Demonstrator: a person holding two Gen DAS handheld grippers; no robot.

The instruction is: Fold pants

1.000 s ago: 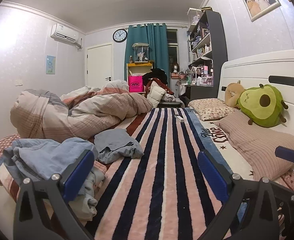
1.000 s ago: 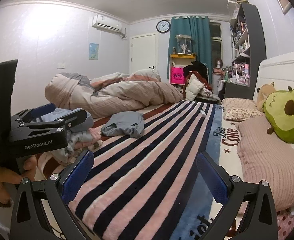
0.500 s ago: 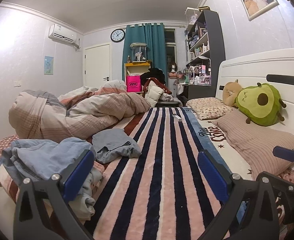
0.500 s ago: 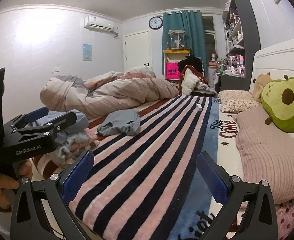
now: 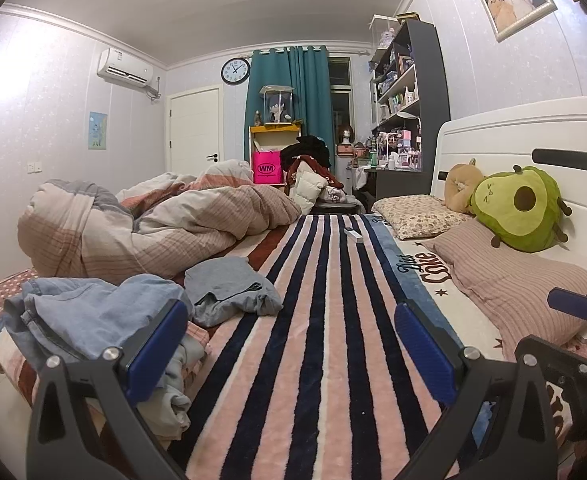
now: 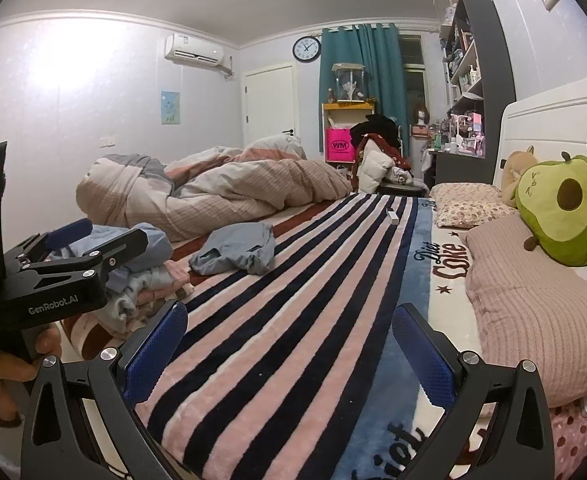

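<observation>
Leftmost, a heap of clothes [image 5: 93,316] sits partly behind the left gripper [image 5: 289,344], spread wide and empty; whether the crumpled grey garment [image 5: 229,290] beside it is pants is unclear. Right gripper [image 6: 289,344] gapes wide over the striped blanket [image 6: 293,320].

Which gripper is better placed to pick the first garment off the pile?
Left. The left gripper is open with the heap of light-blue clothes right by its left finger. The right gripper, also open, faces the bare striped blanket, with the heap off to its left.
</observation>
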